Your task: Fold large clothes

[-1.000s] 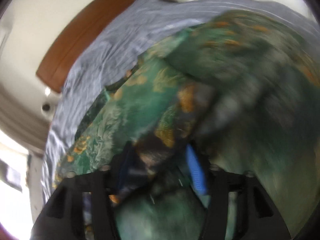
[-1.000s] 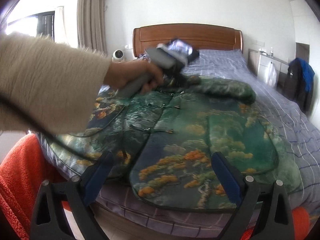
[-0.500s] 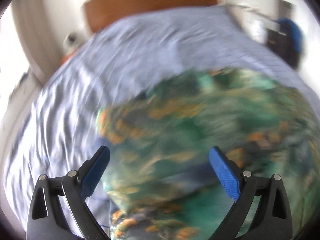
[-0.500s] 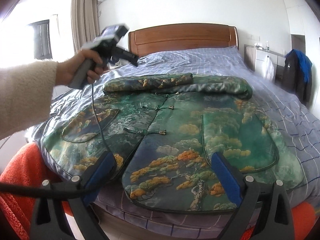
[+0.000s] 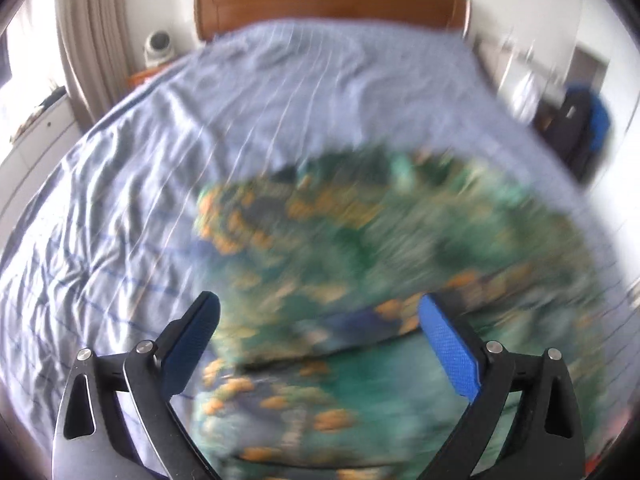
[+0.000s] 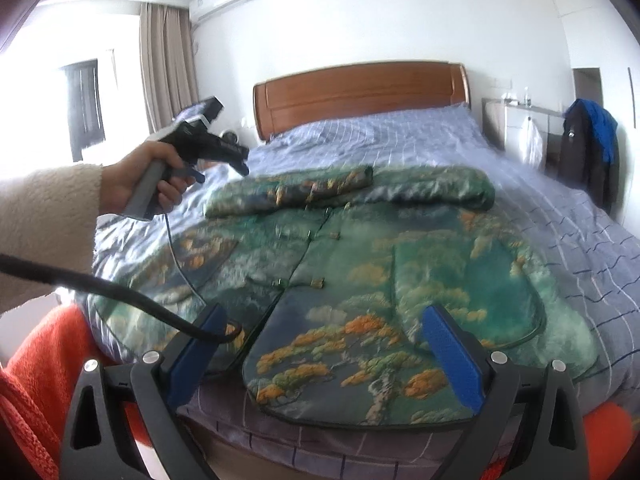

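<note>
Both grippers' fingers gape above the robe [image 6: 400, 272] (sleeves folded).

Green printed jacket [image 6: 400, 264] flat on bed w/ blue checked sheet [image 6: 580, 248], both sleeves folded across top. Right gripper [image 6: 320, 356] spread wide at hem; left gripper [image 6: 240, 160] hand-held above sheet, beside jacket's shoulder.

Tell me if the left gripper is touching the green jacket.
Apart. The right wrist view shows the left gripper raised over the bed, clear of the green jacket.

L gripper [image 5: 316, 318] & R gripper [image 6: 320, 330]: jaws wide apart, nothing held.
</note>
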{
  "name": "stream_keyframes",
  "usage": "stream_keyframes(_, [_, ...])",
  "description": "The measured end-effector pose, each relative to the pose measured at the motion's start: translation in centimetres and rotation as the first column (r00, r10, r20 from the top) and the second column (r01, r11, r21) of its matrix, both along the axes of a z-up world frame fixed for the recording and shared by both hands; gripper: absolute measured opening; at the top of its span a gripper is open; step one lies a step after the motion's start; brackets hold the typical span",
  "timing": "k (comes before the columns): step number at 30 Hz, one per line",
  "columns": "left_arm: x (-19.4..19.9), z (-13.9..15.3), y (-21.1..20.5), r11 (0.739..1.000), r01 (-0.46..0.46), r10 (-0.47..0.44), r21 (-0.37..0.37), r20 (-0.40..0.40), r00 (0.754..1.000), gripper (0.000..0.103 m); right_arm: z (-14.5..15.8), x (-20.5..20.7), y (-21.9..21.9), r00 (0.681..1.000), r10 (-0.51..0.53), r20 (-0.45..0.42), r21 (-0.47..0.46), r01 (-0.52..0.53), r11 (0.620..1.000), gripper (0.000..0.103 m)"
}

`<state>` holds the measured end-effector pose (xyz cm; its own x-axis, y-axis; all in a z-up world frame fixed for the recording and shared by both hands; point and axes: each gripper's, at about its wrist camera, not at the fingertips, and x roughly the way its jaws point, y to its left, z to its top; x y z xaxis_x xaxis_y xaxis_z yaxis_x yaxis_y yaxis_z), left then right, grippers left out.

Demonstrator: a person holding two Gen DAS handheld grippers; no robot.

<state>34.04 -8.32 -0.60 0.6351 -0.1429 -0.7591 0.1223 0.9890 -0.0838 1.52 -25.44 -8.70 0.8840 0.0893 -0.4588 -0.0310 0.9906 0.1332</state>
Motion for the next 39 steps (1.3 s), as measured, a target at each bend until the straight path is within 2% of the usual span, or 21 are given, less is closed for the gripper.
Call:
stream_keyframes(3, [-0.1,2.2,-2.7,0.997,0.046,-0.043,-0.056,0.056,0.998,0.102,0.4,-0.3,-0.2,0.999,-0.011,0.030,0.004,0.011,1.000,0.098])
stream_keyframes(6, [0.8,2.1,-6.4,0.995,0.090,-0.086,-0.038,0.087,0.992,0.102,0.4,-0.3,-0.3,0.999,-0.021,0.029,-0.001,0.021,1.000,0.099])
stream_keyframes(8, [2.0,0.6,-9.2,0.995,0.097,-0.096,-0.009,0.095,0.991,0.102,0.3,-0.2,-0.5,0.999,-0.032,0.020,-0.001,0.032,1.000,0.099])
stream_keyframes(10, [2.9,-1.1,-11.3,0.995,0.099,-0.101,0.027,0.076,0.992,0.102,0.1,-0.2,-0.8,0.999,-0.044,0.009,-0.001,0.044,0.999,0.099])
stream_keyframes(13, [4.0,-6.0,-14.5,0.989,0.119,-0.117,0.091,-0.022,0.993,0.102,-0.2,0.0,-1.2,0.998,-0.058,-0.012,0.006,0.058,0.998,0.099])
stream_keyframes(15, [4.4,-10.1,-16.5,0.973,0.175,-0.154,0.151,-0.143,0.978,0.102,-0.3,0.1,-1.5,0.998,-0.066,-0.022,0.006,0.067,0.998,0.099])
stream_keyframes(16, [4.0,-11.2,-17.1,0.960,0.195,-0.167,0.201,-0.149,0.975,0.103,-0.4,0.1,-1.6,0.997,-0.068,-0.027,0.007,0.068,0.998,0.099])
stream_keyframes(18, [3.3,-11.3,-17.6,0.942,0.219,-0.195,0.255,-0.118,0.974,0.103,-0.6,0.3,-1.7,0.997,-0.070,-0.045,0.014,0.071,0.997,0.099])
stream_keyframes(21, [2.1,-8.8,-17.0,0.933,0.250,-0.230,0.259,-0.106,0.967,0.101,-0.7,0.4,-2.1,0.995,-0.083,-0.058,0.022,0.085,0.996,0.099])
stream_keyframes(25, [-1.2,-2.7,-12.1,0.956,0.246,-0.251,0.162,0.012,0.968,0.101,-0.1,0.2,-3.0,0.987,-0.155,-0.036,0.006,0.155,0.988,0.099])
stream_keyframes(26, [-2.3,-0.8,-9.7,0.964,0.236,-0.243,0.126,0.040,0.969,0.102,0.1,0.1,-3.3,0.983,-0.181,-0.031,-0.004,0.181,0.983,0.102])
stream_keyframes(29, [-4.5,2.5,-3.1,0.980,0.193,-0.196,0.054,0.053,0.979,0.102,0.4,-0.2,-4.5,0.948,-0.317,-0.022,-0.055,0.315,0.947,0.103])
stream_keyframes(31, [-4.9,3.8,0.8,0.990,0.143,-0.144,0.016,0.046,0.989,0.102,0.4,-0.2,-5.4,0.931,-0.363,-0.031,-0.037,0.362,0.932,0.103])
stream_keyframes(33, [-5.6,5.5,6.1,0.998,0.044,-0.042,-0.049,0.041,0.998,0.102,0.6,0.0,-6.1,0.970,-0.242,-0.037,0.100,0.244,0.964,0.103])
stream_keyframes(35, [-5.7,6.7,11.1,0.994,-0.071,0.076,-0.085,0.059,0.995,0.102,1.1,0.7,-5.1,0.998,-0.047,-0.034,0.178,0.053,0.983,0.103])
stream_keyframes(37, [-5.9,7.5,14.5,0.983,-0.158,0.165,-0.090,0.078,0.983,0.102,2.4,0.6,-3.2,0.987,0.155,0.031,0.198,-0.158,0.967,0.103])
stream_keyframes(38, [-5.9,7.7,16.5,0.972,-0.214,0.222,-0.099,0.078,0.972,0.102,2.9,0.5,-2.6,0.973,0.222,0.056,0.211,-0.229,0.950,0.103])
stream_keyframes(39, [-6.0,7.7,17.6,0.966,-0.234,0.243,-0.113,0.076,0.967,0.102,3.6,0.5,-1.7,0.947,0.313,0.075,0.227,-0.322,0.919,0.103])
